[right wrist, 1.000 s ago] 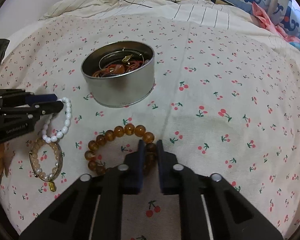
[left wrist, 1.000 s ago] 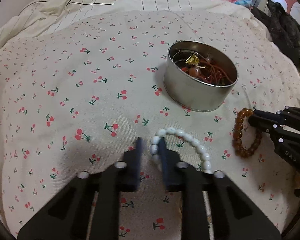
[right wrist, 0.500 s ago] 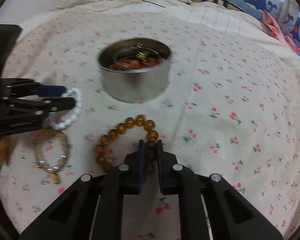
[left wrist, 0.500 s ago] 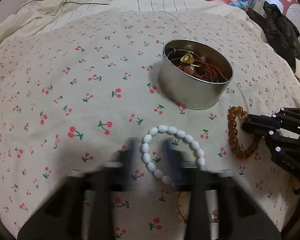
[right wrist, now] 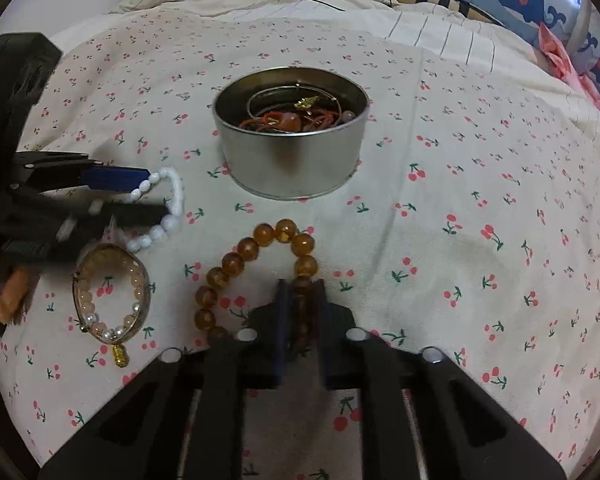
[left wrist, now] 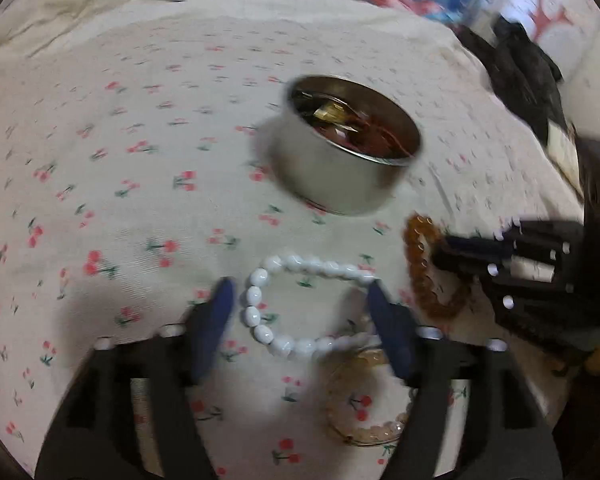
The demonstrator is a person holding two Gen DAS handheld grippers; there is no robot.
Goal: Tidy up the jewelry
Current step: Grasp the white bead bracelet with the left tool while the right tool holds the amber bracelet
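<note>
Cherry-print sheet (right wrist: 480, 160) | 1 tin (right wrist: 292, 160) | 3 bracelets | left tool (left wrist: 300, 320) released | right tool (right wrist: 302, 304) grasping amber bracelet (right wrist: 260, 240)

Dim indoor light, fisheye-warped edges, left view seemingly motion-blurred, soft shadows

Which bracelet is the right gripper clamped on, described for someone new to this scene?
Find the round metal tin on the cherry-print bedspread. On its near side lies the amber bead bracelet, pinched in the right gripper. Its large brown-orange beads distinguish it from the white bead bracelet and the pale gold-charm bracelet.
</note>
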